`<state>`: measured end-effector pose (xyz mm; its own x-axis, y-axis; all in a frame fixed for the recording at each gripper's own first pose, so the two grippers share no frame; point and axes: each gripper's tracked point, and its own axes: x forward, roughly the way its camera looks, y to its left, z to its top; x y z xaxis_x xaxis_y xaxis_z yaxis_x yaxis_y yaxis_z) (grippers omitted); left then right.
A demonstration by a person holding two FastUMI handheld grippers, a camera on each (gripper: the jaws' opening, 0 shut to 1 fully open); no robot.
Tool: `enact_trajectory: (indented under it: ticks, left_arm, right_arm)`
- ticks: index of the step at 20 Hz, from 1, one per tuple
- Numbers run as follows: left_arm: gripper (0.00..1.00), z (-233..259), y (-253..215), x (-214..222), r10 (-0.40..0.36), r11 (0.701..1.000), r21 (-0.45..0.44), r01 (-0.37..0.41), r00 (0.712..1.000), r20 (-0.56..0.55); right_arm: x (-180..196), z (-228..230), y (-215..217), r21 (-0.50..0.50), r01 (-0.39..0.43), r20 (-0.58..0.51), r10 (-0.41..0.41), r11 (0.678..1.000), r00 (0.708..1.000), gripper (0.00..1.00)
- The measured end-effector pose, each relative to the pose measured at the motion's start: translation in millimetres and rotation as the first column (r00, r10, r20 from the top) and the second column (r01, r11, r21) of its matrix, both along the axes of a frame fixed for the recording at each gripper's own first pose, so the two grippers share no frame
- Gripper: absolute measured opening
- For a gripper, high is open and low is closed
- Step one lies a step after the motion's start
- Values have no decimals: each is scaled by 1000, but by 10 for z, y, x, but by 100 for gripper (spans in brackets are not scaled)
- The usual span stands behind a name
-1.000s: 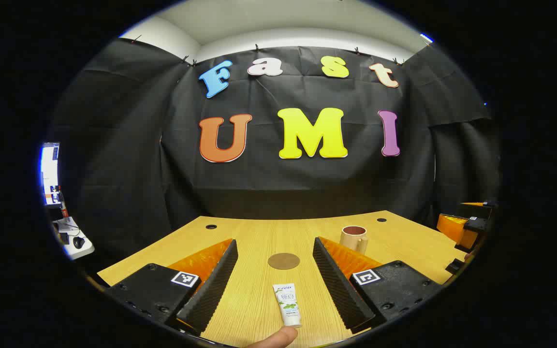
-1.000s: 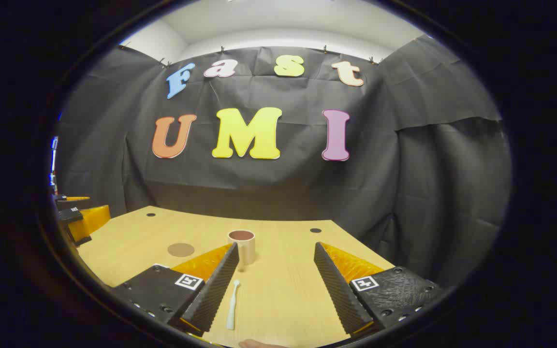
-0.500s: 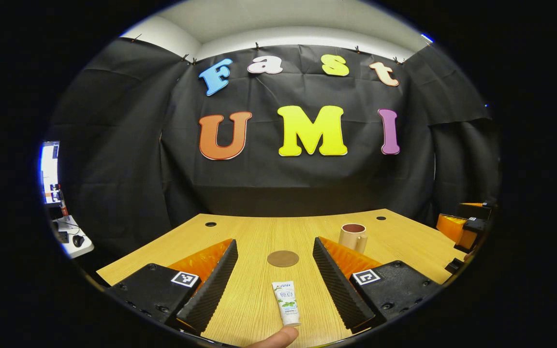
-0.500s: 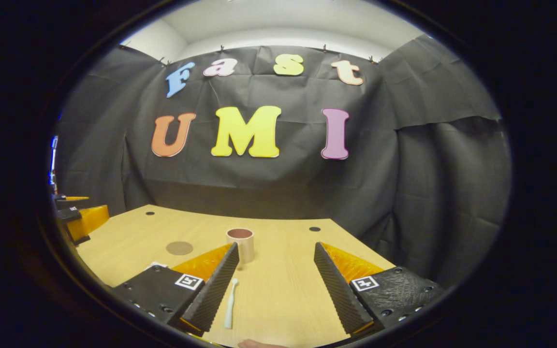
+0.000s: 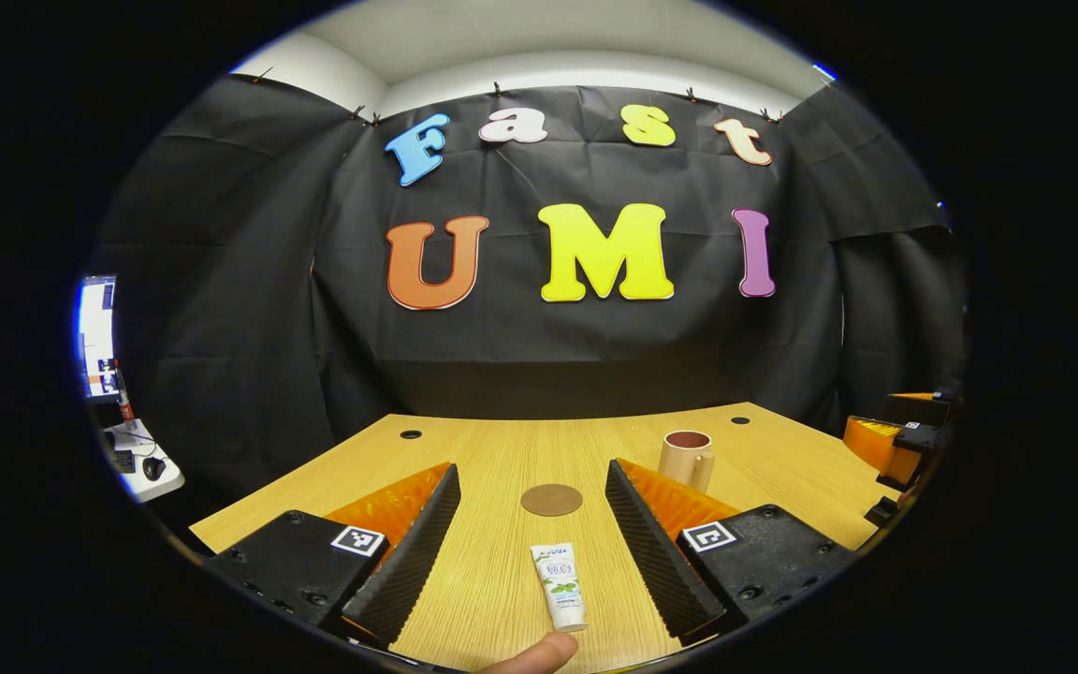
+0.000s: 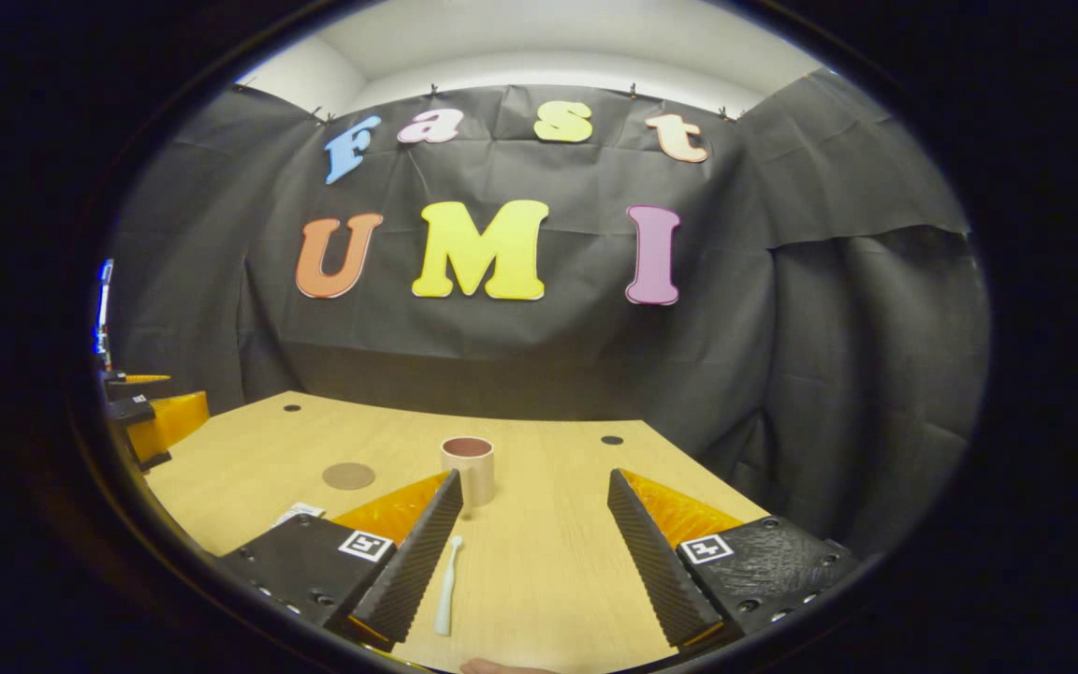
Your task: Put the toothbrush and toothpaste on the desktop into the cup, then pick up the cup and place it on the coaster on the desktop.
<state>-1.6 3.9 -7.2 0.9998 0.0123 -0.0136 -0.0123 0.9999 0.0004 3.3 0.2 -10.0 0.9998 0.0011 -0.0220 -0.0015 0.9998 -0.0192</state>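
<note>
A white toothpaste tube (image 5: 560, 587) lies flat on the wooden desk between the fingers of my left gripper (image 5: 532, 534), which is open and holds nothing. Beyond the tube sits the round brown coaster (image 5: 551, 499), and the beige cup (image 5: 686, 460) stands upright to the right of it. In the right gripper view a white toothbrush (image 6: 446, 586) lies on the desk close to the left finger of my open right gripper (image 6: 534, 538). The cup (image 6: 468, 467) stands just beyond that finger, with the coaster (image 6: 348, 476) farther left. A corner of the toothpaste (image 6: 299, 512) peeks out behind the left finger.
The wooden desk (image 5: 502, 459) has small cable holes near its far edge and ends at the black cloth wall. The other gripper (image 5: 895, 440) shows at the right rim of the left gripper view. A fingertip (image 5: 539, 652) shows at the bottom edge.
Both grippers have drifted slightly; the desk objects sit a little higher in each view. In the right gripper view a corner of the toothpaste has come out from behind the left finger.
</note>
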Motion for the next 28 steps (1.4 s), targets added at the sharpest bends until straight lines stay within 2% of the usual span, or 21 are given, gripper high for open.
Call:
enact_trajectory:
  ticks: [10, 14, 15, 16, 17, 19, 23, 28]
  left_arm:
    - [99, -60, 27, 28, 2, 1000, -11, -2, 1000, 2]
    - [99, -148, 61, 51, 6, 1000, -12, -6, 1000, -9]
    - [99, -177, 81, 65, 7, 1000, -14, -7, 1000, -12]
    - [99, -211, 95, 87, 9, 1000, -16, -10, 1000, -17]
    - [99, -249, 119, 98, 19, 1000, -16, -19, 1000, -19]
    - [99, -303, 164, 128, 37, 999, -8, -37, 999, -18]
    - [99, -422, 162, 209, 34, 999, -5, -35, 999, -37]
    - [99, -577, 183, 274, 28, 999, -32, -30, 997, -71]
  right_arm:
    - [156, -258, 79, 9, -1, -58, 1, 1000, 998, 98]
    - [300, -591, 261, 31, -53, -130, 57, 998, 990, 95]
    - [330, -681, 312, 32, -64, -154, 68, 997, 986, 99]
    - [375, -787, 353, 36, -71, -180, 76, 997, 981, 96]
    - [419, -887, 402, 36, -81, -209, 87, 996, 974, 99]
    - [505, -1133, 507, 18, -97, -279, 98, 995, 955, 95]
    - [710, -1451, 698, 6, -111, -388, 105, 994, 916, 99]
    - [813, -1678, 839, 46, -114, -462, 122, 992, 878, 77]
